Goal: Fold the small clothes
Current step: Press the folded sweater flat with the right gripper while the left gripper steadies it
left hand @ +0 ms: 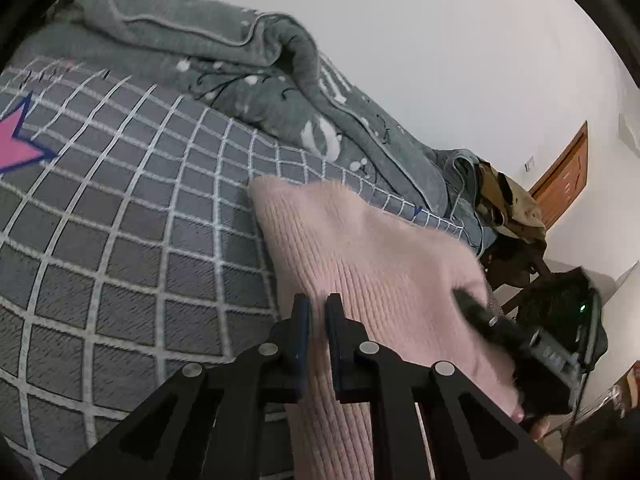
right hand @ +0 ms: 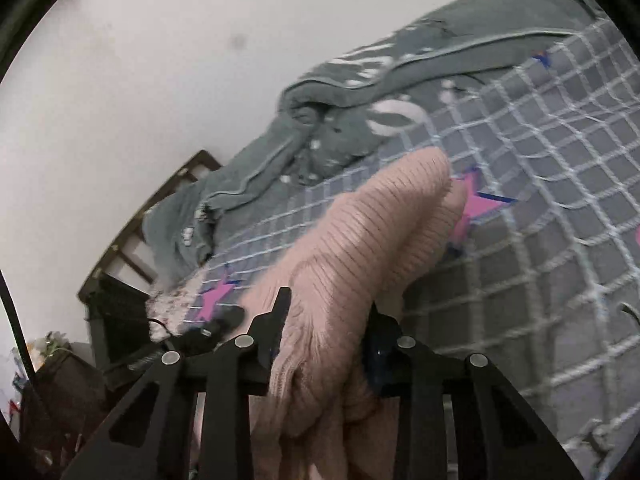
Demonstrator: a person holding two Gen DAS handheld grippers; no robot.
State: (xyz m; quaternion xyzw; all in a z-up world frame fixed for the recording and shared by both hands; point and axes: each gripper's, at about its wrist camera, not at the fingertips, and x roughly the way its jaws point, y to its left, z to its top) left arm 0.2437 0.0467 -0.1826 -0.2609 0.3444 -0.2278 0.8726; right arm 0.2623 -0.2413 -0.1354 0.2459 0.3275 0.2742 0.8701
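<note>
Pink knit (right hand: 352, 240) in right claw (right hand: 326, 312)

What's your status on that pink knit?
Left tool shut on pink knit edge. Right tool clamped on bunched pink knit, lifted off checked bedsheet. Gray blanket behind, clear.

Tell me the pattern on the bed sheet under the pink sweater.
Grey bed sheet with a white grid and pink, blue-edged stars; clearest in the left wrist view.

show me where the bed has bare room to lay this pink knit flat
Free: the checked sheet left of the pink knit, between it and the pink star. Crowded: the grey blanket bunched along the wall, and the bed's end, where clothes pile on a chair.
</note>
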